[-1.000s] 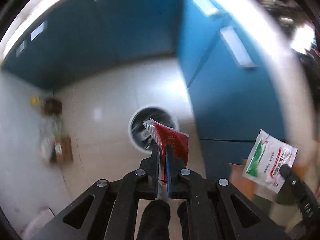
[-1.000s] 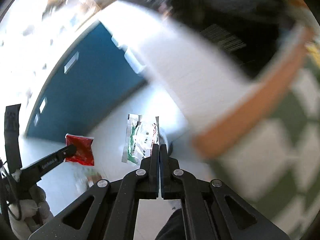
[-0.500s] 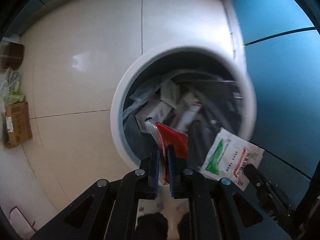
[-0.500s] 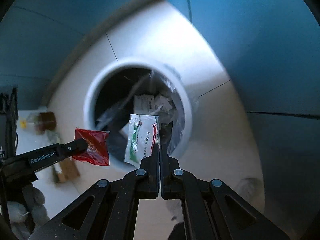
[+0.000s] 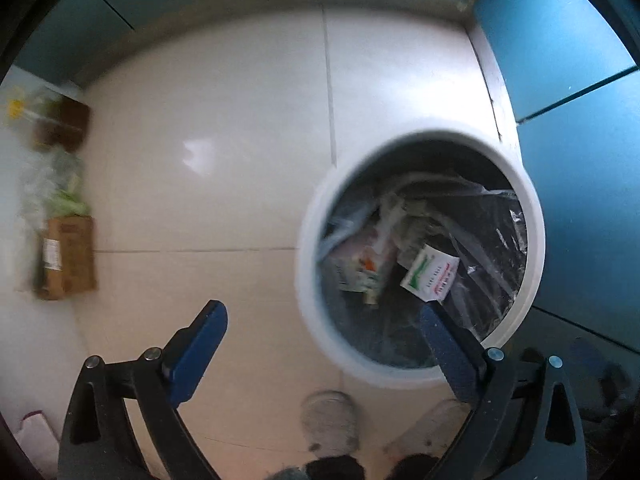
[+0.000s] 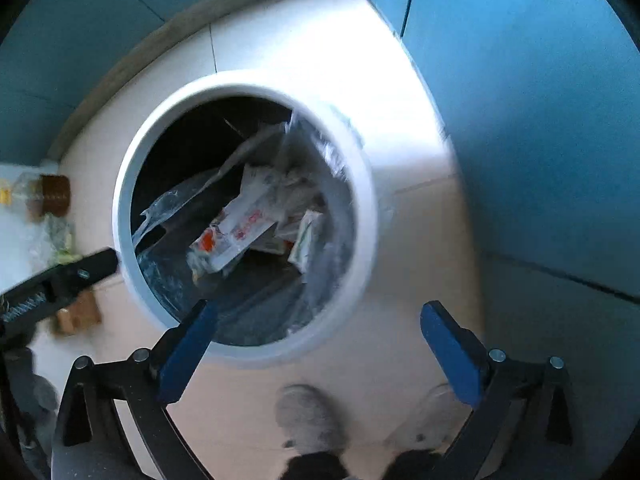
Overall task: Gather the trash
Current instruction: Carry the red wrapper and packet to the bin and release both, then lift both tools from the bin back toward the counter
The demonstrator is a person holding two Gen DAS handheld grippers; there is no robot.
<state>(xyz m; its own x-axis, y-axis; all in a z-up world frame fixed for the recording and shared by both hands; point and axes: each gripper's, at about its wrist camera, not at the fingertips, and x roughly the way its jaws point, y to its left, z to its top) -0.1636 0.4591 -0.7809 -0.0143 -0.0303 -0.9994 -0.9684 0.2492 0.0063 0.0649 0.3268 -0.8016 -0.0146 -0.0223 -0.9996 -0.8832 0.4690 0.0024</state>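
A round white trash bin [image 5: 532, 216] with a clear plastic liner stands on the tiled floor; it also shows in the right wrist view [image 6: 120, 208]. Several wrappers lie inside it. A white and green sachet [image 5: 430, 274] lies among them, also seen on edge in the right wrist view [image 6: 304, 244]. I cannot pick out the red packet. My left gripper [image 5: 322, 334] is open and empty above the bin's left rim. My right gripper [image 6: 318, 330] is open and empty above the bin's near rim. The left gripper's finger [image 6: 80, 272] shows at the left of the right wrist view.
Blue cabinet panels [image 5: 580, 120] stand right of the bin and along the back [image 6: 540, 120]. A cardboard box [image 5: 66, 258], a bag of greens and a brown jar [image 5: 60, 126] sit by the left wall. The person's grey shoes [image 6: 308, 420] are below the grippers.
Both grippers have opened. The red packet has left the left gripper and the white and green sachet has left the right one; the sachet now lies in the bin.
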